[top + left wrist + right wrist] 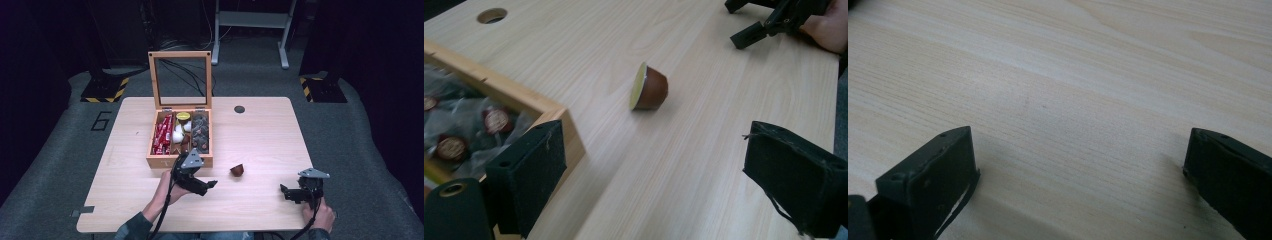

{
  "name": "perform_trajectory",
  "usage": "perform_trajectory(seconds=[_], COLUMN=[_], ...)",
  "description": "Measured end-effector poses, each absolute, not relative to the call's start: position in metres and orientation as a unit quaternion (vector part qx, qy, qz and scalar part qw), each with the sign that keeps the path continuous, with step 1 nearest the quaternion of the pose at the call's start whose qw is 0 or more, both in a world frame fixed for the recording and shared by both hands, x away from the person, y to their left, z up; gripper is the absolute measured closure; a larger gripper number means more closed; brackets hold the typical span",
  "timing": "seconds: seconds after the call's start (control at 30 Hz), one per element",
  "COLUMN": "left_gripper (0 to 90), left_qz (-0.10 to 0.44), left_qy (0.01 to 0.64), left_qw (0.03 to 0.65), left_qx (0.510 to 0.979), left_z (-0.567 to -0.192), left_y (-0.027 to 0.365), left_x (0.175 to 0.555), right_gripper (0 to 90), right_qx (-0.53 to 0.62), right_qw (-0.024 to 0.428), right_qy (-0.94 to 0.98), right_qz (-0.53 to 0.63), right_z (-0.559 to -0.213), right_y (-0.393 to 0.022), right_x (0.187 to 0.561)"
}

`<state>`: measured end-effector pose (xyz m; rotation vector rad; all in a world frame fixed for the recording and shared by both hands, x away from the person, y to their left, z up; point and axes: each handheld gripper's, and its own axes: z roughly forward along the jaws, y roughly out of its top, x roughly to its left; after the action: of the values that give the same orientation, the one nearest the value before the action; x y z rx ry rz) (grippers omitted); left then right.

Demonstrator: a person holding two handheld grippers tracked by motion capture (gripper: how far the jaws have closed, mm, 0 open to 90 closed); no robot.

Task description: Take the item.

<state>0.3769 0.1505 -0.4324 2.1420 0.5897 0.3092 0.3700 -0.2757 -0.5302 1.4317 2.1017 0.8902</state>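
Left hand-held gripper (212, 184): jaws spread wide, nothing between the pads, nothing touched; it hangs just in front of the wooden box (156, 161). The brown capsule (237, 170) lies on its side on the counter (260, 135), apart from both tools. Right hand-held gripper (283, 190): jaws likewise released and empty, low over bare counter.

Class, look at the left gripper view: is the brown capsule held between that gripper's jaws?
No: the brown capsule lies on its side on the table, beyond the open left gripper.
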Motion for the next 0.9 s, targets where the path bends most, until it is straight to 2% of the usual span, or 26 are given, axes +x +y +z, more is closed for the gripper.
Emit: perform_trajectory(seconds=[0.5,0.9], left_gripper=[6.8,5.5], left_qz=[0.153,0.164], left_qy=[0.323,0.404], left_qw=[0.434,0.424], left_qx=[0.827,0.794], left_z=[-0.449,-0.480], left_y=[0.242,0.310], left_x=[0.359,0.349], right_gripper=[0.0,0.0], right_qx=[0.518,0.518], right_qw=[0.221,0.221], right_qy=[0.761,0.761], right_qz=[0.323,0.322], right_z=[-0.530,-0.530], right_y=[-0.276,-0.276], right_x=[0.370,0.370])
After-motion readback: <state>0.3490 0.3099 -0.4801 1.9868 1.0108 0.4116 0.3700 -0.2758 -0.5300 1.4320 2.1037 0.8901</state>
